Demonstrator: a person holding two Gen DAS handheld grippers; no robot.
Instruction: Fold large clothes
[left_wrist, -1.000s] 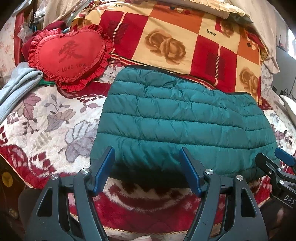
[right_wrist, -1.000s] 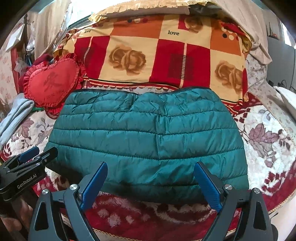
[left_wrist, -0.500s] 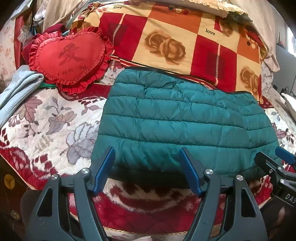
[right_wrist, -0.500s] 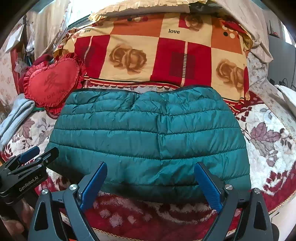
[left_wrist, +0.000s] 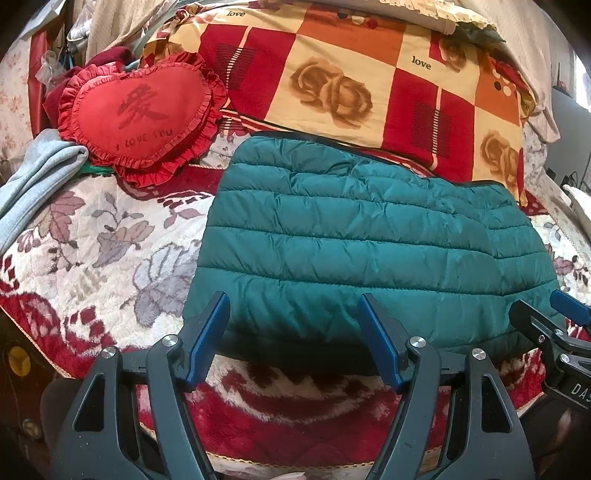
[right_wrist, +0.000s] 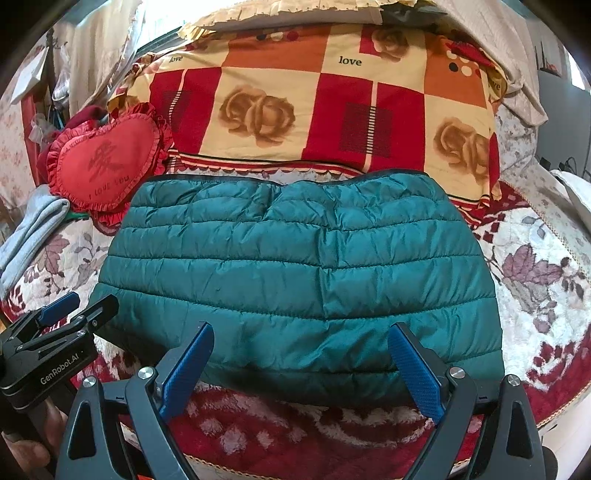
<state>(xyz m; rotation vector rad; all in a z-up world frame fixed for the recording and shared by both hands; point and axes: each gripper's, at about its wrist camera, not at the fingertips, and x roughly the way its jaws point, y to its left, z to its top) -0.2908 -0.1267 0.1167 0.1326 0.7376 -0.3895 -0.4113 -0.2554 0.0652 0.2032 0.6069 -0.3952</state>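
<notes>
Left gripper (left_wrist: 293, 334): dark grey frame, triangular cut-outs, silver screws, blue ribbed pads (left_wrist: 207, 336). Right gripper (right_wrist: 303, 367) is alike; "GenRobot.AI" marked on the left's side.

A red heart cushion (left_wrist: 142, 110) lies beside a checked rose pillow (left_wrist: 343, 74) on a floral blanket (left_wrist: 92, 240).

Home bedroom: floral bedspread (left_wrist: 92, 236), heart cushion (left_wrist: 140, 110), pillow (right_wrist: 332, 107)

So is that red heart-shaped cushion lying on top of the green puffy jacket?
No, the heart cushion sits off to the left beyond the green jacket, with patterned blanket showing between them.
</notes>
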